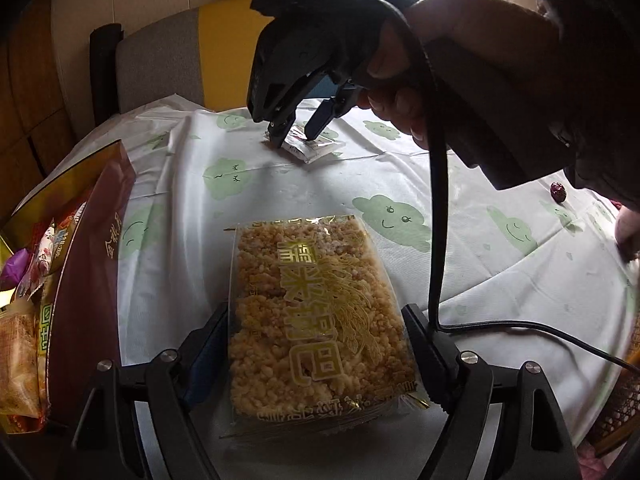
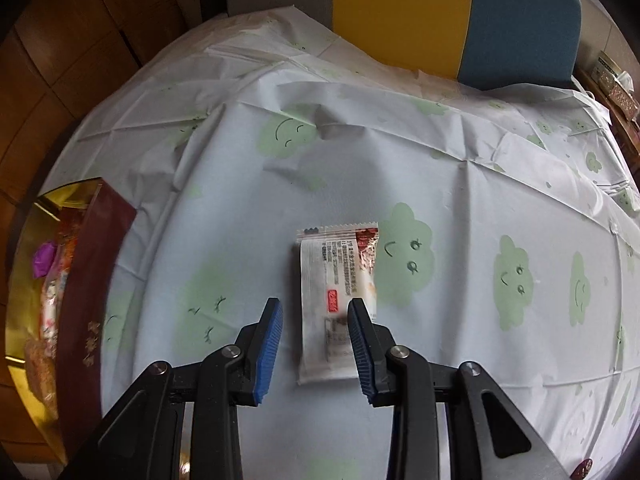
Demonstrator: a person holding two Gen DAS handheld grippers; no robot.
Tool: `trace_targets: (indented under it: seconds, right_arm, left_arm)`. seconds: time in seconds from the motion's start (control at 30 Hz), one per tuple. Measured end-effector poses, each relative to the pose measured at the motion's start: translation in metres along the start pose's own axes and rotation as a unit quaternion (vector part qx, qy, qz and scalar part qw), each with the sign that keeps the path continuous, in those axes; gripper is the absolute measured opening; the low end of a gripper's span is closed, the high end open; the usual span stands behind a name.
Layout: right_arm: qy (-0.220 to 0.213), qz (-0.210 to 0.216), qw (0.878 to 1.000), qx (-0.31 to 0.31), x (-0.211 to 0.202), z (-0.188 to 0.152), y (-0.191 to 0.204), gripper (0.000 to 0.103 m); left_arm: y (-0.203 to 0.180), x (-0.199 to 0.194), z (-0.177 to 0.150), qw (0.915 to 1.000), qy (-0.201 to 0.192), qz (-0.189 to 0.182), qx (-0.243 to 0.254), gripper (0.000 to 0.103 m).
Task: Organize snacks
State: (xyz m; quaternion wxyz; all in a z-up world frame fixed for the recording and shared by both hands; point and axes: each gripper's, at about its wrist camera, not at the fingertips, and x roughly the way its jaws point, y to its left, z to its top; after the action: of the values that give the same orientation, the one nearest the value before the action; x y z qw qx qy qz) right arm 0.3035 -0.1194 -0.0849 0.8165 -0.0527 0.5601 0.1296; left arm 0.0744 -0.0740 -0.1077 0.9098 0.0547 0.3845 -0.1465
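A clear packet of golden rice crisps (image 1: 312, 280) with gold lettering sits between the fingers of my left gripper (image 1: 315, 322), whose jaws stand wide and hold it by its two long sides. Farther back on the tablecloth lies a small white snack packet (image 1: 316, 148) with red print. My right gripper (image 1: 293, 139), held by a person's hand, points down at it. In the right wrist view this small packet (image 2: 336, 264) lies flat between and beyond my right gripper (image 2: 315, 305); the blue pads (image 2: 268, 344) stand apart and do not press on it.
A maroon and gold box (image 1: 92, 260) holding several wrapped snacks stands at the table's left edge, also in the right wrist view (image 2: 96, 256). A small red wrapped sweet (image 1: 558, 192) lies far right. A wicker basket (image 1: 620, 400) is near right. A chair back (image 2: 400, 8) stands behind the table.
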Motion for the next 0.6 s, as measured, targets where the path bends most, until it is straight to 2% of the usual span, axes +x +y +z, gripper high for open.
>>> trace_targets:
  seconds: [0.07, 0.1, 0.13, 0.2, 0.53, 0.57, 0.6]
  right_arm:
    - [-0.005, -0.012, 1.0, -0.022, 0.001, 0.001, 0.006, 0.031]
    - [-0.004, -0.014, 0.999, -0.029, 0.0, -0.001, 0.007, 0.015]
    - [0.0, -0.016, 0.999, -0.037, -0.002, -0.003, 0.007, 0.011]
    - [0.004, -0.026, 0.998, -0.052, -0.005, -0.009, 0.006, 0.009]
    - [0.046, -0.011, 0.998, -0.052, -0.038, -0.076, -0.033, 0.009]
    - [0.043, -0.006, 0.998, -0.049, -0.042, -0.08, -0.036, 0.01]
    - [0.035, -0.003, 0.998, -0.046, -0.047, -0.082, -0.039, 0.018]
  left_arm:
    - [0.0, 0.0, 0.0, 1.0, 0.0, 0.0, 0.0, 0.083]
    - [0.0, 0.0, 0.0, 1.0, 0.0, 0.0, 0.0, 0.083]
    - [0.0, 0.0, 0.0, 1.0, 0.0, 0.001, 0.001, 0.083]
    - [0.0, -0.001, 0.0, 1.0, 0.0, 0.002, 0.001, 0.083]
    - [-0.001, -0.001, 0.0, 1.0, 0.002, 0.003, 0.001, 0.083]
    - [-0.001, -0.001, 0.0, 1.0, 0.002, 0.003, 0.001, 0.083]
    - [-0.001, -0.001, 0.0, 1.0, 0.002, 0.003, 0.002, 0.083]
